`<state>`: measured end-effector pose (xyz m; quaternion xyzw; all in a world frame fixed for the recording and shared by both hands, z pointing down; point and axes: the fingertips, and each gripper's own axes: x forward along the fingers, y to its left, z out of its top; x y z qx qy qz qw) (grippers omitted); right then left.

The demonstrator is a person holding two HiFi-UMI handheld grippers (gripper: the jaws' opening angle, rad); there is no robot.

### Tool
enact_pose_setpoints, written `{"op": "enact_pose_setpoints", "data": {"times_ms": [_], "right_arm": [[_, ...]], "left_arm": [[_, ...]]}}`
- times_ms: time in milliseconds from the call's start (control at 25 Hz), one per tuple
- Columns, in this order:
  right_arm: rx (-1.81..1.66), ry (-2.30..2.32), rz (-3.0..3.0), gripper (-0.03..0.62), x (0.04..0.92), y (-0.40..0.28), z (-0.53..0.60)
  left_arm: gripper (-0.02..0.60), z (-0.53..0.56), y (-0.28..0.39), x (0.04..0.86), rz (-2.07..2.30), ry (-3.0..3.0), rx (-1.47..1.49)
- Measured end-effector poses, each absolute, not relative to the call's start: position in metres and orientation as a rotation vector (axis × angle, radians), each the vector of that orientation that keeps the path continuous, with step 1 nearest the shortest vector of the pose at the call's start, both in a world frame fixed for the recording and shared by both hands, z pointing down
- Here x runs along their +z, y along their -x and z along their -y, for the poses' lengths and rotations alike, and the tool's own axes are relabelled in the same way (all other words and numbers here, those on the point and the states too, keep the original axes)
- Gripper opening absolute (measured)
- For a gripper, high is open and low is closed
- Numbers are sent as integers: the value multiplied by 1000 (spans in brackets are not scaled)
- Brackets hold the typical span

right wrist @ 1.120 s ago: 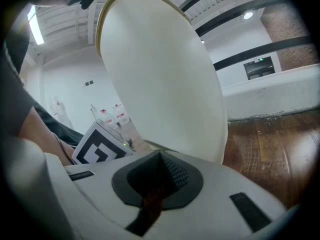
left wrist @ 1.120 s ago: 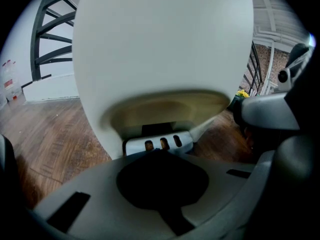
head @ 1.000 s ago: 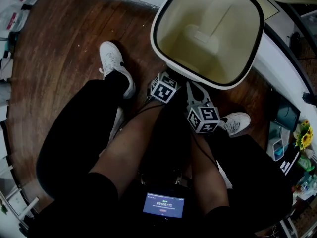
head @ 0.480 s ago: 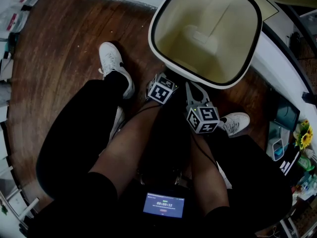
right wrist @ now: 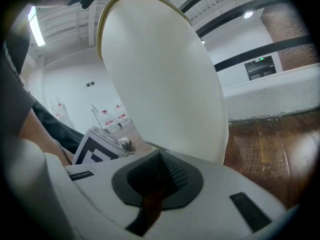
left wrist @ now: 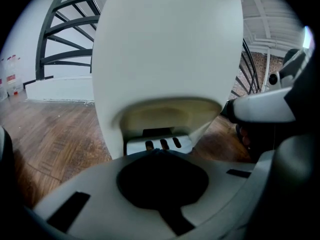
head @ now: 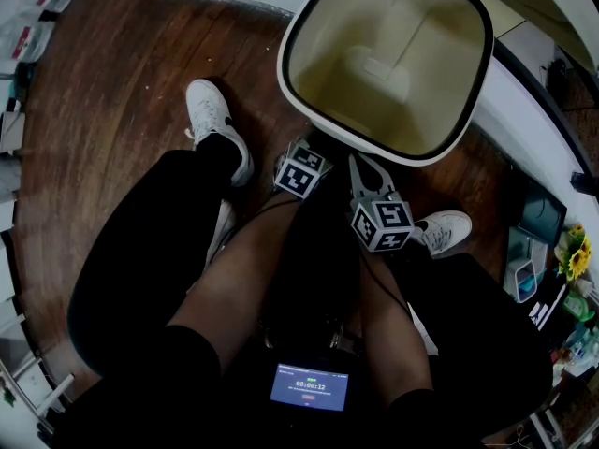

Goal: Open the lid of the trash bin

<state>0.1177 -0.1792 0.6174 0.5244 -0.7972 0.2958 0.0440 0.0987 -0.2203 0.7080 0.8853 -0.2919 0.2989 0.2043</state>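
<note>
Since half a second ago the lid [head: 562, 9] has swung higher at the far side of the trash bin [left wrist: 165, 44], and the bin's black-rimmed mouth has drifted slightly left in my head view. That mouth lies fully uncovered, above and ahead of both claws.

The left claw [left wrist: 159, 153] has its jaws together. Its tips are at the grey slotted pedal [left wrist: 159, 144] in the recess at the bin's foot; I cannot tell whether they press it or merely touch it. The right claw [right wrist: 161, 155], just beside the left one, is also closed with nothing between its jaws, its tips close to the bin's white wall.

For writing, the small screen [head: 309, 386] behind the claws, in the person's lap, shows what I read as 00:00:12. The bottles [right wrist: 107, 115] with red labels to the left of the right claw carry print too small to read. The same goes for the green sign [right wrist: 260, 66] up to its right.

White shoes [head: 217, 124] flank the claws on the wooden floor [head: 112, 110]. Black stair rails [left wrist: 65, 29] rise beyond the left claw, and sunflowers [head: 573, 255] sit far to the right. In the head view the bin's near rim overhangs both claws and hides their tips.
</note>
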Motion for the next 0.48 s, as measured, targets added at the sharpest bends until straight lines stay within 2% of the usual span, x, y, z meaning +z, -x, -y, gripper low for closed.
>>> {"op": "enact_pose_setpoints", "data": {"times_ms": [480], "right_arm": [[917, -1605, 2434, 0, 617, -117, 177]], "left_arm": [[23, 221, -96, 697, 884, -2459, 703]]}}
